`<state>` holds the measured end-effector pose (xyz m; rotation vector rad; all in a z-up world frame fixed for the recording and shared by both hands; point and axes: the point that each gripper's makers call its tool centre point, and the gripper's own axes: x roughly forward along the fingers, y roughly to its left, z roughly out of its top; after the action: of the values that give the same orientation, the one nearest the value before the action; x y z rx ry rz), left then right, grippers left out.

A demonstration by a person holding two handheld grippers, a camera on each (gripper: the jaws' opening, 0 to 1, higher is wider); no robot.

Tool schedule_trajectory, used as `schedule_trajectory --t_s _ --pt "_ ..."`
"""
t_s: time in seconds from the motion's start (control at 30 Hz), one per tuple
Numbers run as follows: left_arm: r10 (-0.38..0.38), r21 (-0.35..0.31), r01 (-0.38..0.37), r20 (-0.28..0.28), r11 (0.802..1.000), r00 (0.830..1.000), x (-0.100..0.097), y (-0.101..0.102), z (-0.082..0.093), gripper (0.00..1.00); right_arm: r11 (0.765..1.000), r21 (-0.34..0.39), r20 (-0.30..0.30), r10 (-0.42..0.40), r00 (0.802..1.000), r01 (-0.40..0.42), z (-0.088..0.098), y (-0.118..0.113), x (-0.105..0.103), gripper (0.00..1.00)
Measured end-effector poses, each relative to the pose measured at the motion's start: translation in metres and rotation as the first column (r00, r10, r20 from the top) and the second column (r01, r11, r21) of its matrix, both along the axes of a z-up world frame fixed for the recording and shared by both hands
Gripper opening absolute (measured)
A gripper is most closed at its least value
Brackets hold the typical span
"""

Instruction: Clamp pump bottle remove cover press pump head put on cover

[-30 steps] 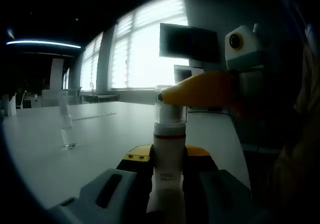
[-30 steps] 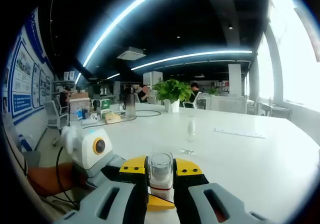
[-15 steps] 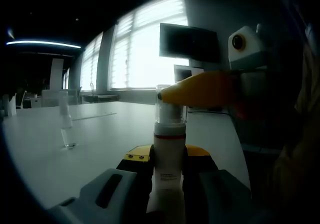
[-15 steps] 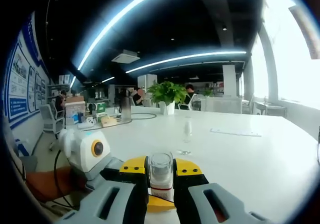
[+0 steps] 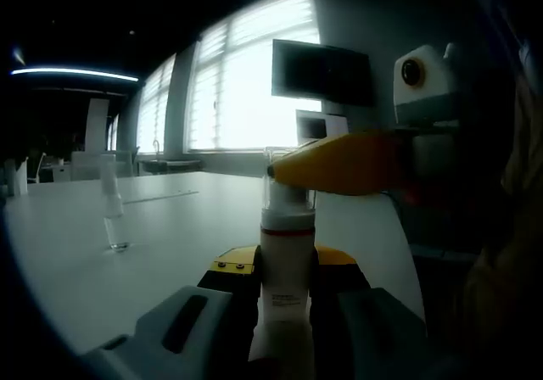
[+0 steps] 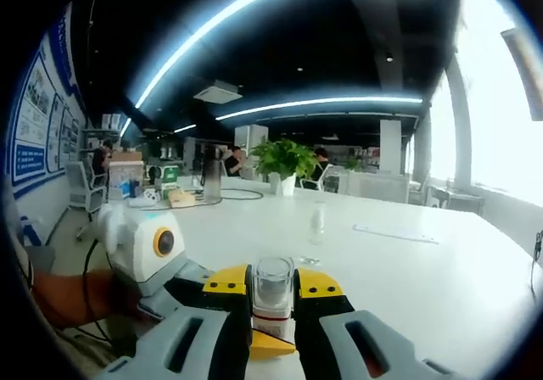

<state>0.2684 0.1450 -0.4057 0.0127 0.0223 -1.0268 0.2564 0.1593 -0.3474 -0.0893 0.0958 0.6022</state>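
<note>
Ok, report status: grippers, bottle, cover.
Left gripper shut on pump bottle. Right gripper shut on clear cover, not yet off. Nothing in the way.

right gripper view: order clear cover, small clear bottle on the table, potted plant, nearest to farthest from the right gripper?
1. Clear cover: between the jaws of the right gripper, on top of the pump bottle.
2. Small clear bottle: standing on the white table, mid-distance, slightly right of centre.
3. Potted plant: at the table's far end, behind the small bottle.
</note>
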Motion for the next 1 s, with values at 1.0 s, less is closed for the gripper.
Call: schedule_trajectory --t_s 1.0 --pt "-0.001 -0.002 0.001 -0.002 1.0 1.0 0.0 0.0 0.0 0.13 0.998 0.047 0.018 0.038 0.999 -0.039 0.01 0.004 -0.004 0.22"
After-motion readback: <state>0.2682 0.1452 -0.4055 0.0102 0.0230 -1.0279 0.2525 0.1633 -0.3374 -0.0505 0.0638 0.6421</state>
